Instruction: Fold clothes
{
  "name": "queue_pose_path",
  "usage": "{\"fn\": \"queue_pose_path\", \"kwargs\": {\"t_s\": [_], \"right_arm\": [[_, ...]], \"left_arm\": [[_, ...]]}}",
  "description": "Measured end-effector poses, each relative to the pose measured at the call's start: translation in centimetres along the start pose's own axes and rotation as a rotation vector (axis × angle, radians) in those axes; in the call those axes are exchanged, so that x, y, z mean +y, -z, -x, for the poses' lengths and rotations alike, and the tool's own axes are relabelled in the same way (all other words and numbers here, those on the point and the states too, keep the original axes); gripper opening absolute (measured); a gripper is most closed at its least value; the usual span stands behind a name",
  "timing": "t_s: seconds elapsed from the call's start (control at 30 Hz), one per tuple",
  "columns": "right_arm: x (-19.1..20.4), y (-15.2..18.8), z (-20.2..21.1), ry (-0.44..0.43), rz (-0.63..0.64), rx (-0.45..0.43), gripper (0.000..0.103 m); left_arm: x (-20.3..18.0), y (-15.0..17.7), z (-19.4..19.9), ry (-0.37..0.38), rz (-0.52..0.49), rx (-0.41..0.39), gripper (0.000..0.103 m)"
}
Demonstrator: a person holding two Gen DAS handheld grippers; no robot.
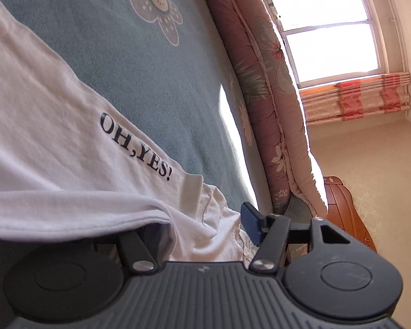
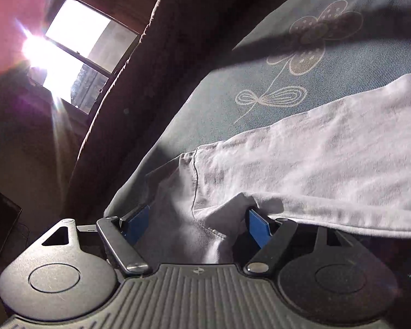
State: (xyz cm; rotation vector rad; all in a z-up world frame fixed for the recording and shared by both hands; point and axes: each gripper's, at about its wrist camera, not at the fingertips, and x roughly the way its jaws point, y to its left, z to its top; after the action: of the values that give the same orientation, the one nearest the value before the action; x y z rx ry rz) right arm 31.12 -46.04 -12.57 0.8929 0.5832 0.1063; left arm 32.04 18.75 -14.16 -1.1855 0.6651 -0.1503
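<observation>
White shirt (image 1: 54, 137) printed "OH,YES!" lies across the blue flowered bed (image 1: 156, 82); both the left gripper (image 1: 205, 227) and right gripper (image 2: 197, 222) have jaws spread apart, with shirt fabric bunched between them

The white shirt (image 1: 54, 137) runs off the frame and hides the left gripper's (image 1: 205, 227) left finger.
</observation>
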Motion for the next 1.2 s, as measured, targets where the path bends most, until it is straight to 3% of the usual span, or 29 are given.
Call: {"fn": "queue_pose_path", "kwargs": {"t_s": [0.1, 0.33, 0.43, 0.6, 0.67, 0.7, 0.77, 0.8, 0.83, 0.93, 1.0, 1.07, 1.13, 1.2], "right_arm": [[-0.5, -1.3, 0.6, 0.067, 0.023, -0.044, 0.081], [0.2, 0.2, 2.6, 0.005, 0.053, 0.124, 0.083], [0.8, 2.2, 2.3, 0.001, 0.122, 0.215, 0.084], [1.7, 2.7, 0.6, -0.011, 0.169, 0.232, 0.087], [2.1, 2.3, -0.6, -0.011, 0.190, 0.224, 0.086], [2.4, 2.1, -1.2, 0.003, 0.209, 0.218, 0.083], [2.9, 1.6, -2.2, 0.058, 0.242, 0.220, 0.057], [3.0, 1.3, -2.7, 0.088, 0.258, 0.223, 0.030], [3.0, 1.2, -3.0, 0.114, 0.272, 0.226, 0.017], [2.8, 0.8, -3.4, 0.139, 0.304, 0.215, 0.013], [3.3, 1.0, -3.2, 0.162, 0.330, 0.222, 0.015], [4.2, 1.4, -2.7, 0.180, 0.371, 0.252, 0.023], [5.0, 2.1, -1.5, 0.176, 0.415, 0.280, 0.045], [5.6, 3.1, 0.4, 0.158, 0.450, 0.299, 0.051]], "left_arm": [[0.0, -0.4, 0.6, -0.022, -0.035, 0.010, 0.061], [-1.4, 1.9, 1.9, -0.042, -0.153, 0.170, 0.063], [-1.1, 2.9, 1.4, -0.057, -0.178, 0.247, 0.063], [-1.9, 3.5, -0.5, -0.033, -0.219, 0.277, 0.062], [-2.5, 3.6, -1.3, -0.049, -0.242, 0.251, 0.059], [-2.9, 3.6, -1.5, -0.061, -0.257, 0.238, 0.051], [-3.4, 3.4, -1.8, -0.092, -0.296, 0.218, 0.031], [-3.5, 3.2, -1.8, -0.111, -0.307, 0.203, 0.028], [-3.5, 2.9, -1.6, -0.134, -0.320, 0.181, 0.028], [-2.4, 1.5, -0.6, -0.175, -0.274, 0.132, 0.025], [-2.1, 1.4, 0.3, -0.154, -0.257, 0.178, 0.029], [-2.4, 2.2, 1.8, -0.161, -0.318, 0.216, 0.034], [-2.6, 3.4, 3.6, -0.169, -0.359, 0.262, 0.037], [-1.9, 4.3, 5.4, -0.175, -0.345, 0.318, 0.042]]}}
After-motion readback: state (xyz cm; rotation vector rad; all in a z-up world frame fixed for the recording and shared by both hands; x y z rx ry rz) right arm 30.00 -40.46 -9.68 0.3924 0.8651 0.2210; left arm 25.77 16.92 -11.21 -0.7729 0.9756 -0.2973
